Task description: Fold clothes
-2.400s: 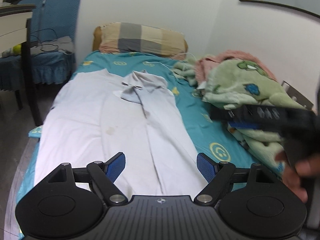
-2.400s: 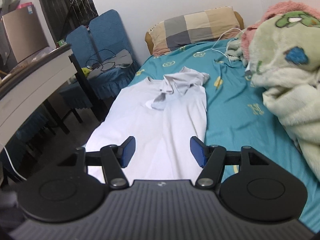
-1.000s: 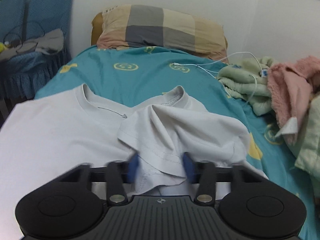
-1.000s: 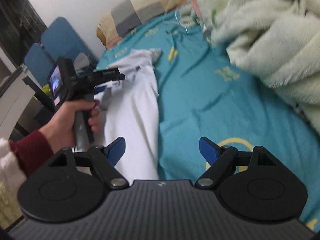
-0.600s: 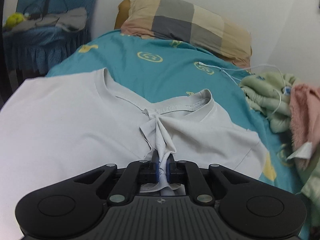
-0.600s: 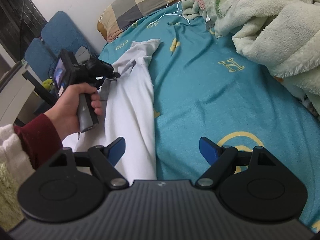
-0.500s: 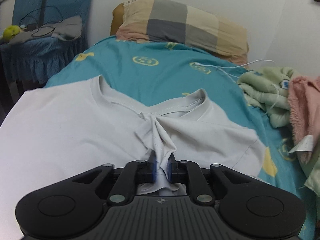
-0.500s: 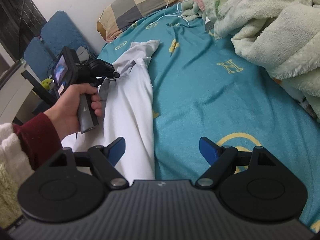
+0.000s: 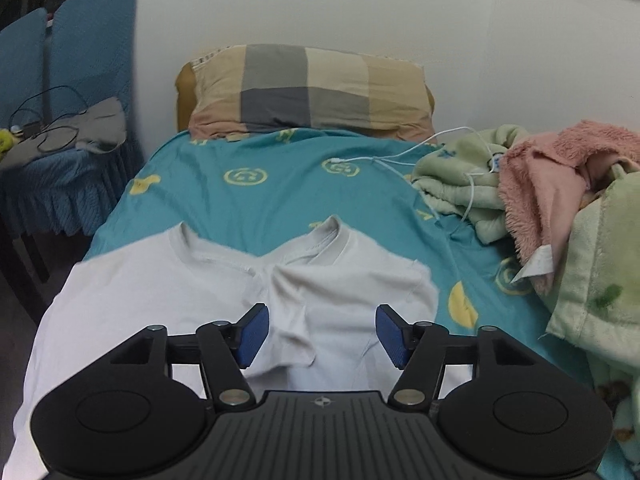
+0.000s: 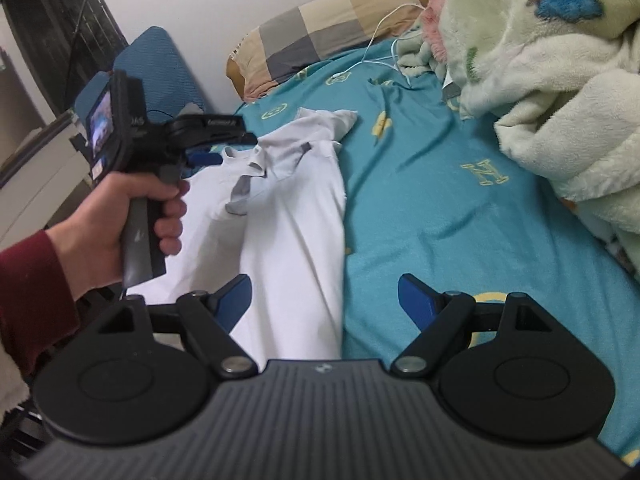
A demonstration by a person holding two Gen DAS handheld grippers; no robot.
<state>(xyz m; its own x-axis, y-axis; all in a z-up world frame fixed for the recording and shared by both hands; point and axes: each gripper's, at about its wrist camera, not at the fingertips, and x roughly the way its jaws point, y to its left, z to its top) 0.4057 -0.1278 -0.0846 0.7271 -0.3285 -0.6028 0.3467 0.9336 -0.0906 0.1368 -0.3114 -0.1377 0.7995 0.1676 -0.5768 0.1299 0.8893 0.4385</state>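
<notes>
I've let go: my left gripper (image 9: 321, 335), which was pinched tight on the sleeve (image 9: 298, 312) half a second ago, now has its jaws spread wide and the bunched cloth lies loose between them on the white T-shirt (image 9: 160, 292). I've pulled it back and up a touch, so the pillow (image 9: 308, 92) sits farther off

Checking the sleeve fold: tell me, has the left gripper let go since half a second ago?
Yes. The left gripper now stands open over the white T-shirt, pulled back from the checked pillow.
</notes>
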